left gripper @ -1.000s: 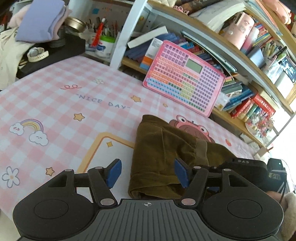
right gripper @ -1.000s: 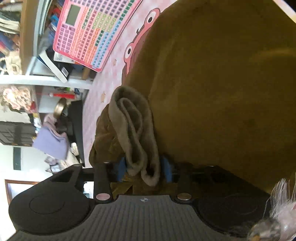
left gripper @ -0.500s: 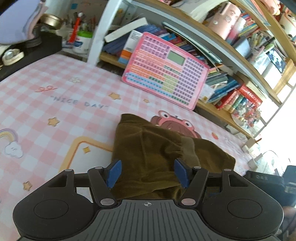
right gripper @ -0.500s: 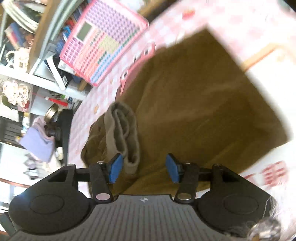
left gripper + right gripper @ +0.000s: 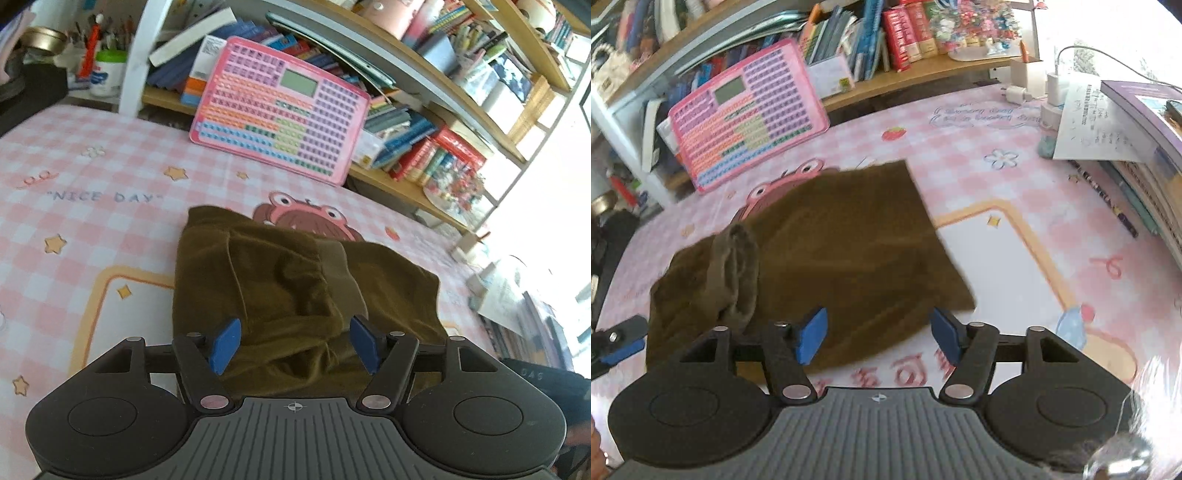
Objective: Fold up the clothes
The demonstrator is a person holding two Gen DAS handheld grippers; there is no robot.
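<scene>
Brown garment (image 5: pixel 295 291) is lying folded mid-table; your left gripper (image 5: pixel 295 345) and right gripper (image 5: pixel 875 339), jaws just widening, are hovering apart, empty. Snagging the loose cuff (image 5: pixel 735 273) risks undoing the fold.

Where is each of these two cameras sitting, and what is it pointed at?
Left wrist: rides on the left gripper, looking down its open blue pads at the brown garment and bookshelf.
Right wrist: rides on the right gripper, open above the garment's near edge; the left gripper's pad shows at far left.
Shared: garment, pink keyboard toy, checked tablecloth.
</scene>
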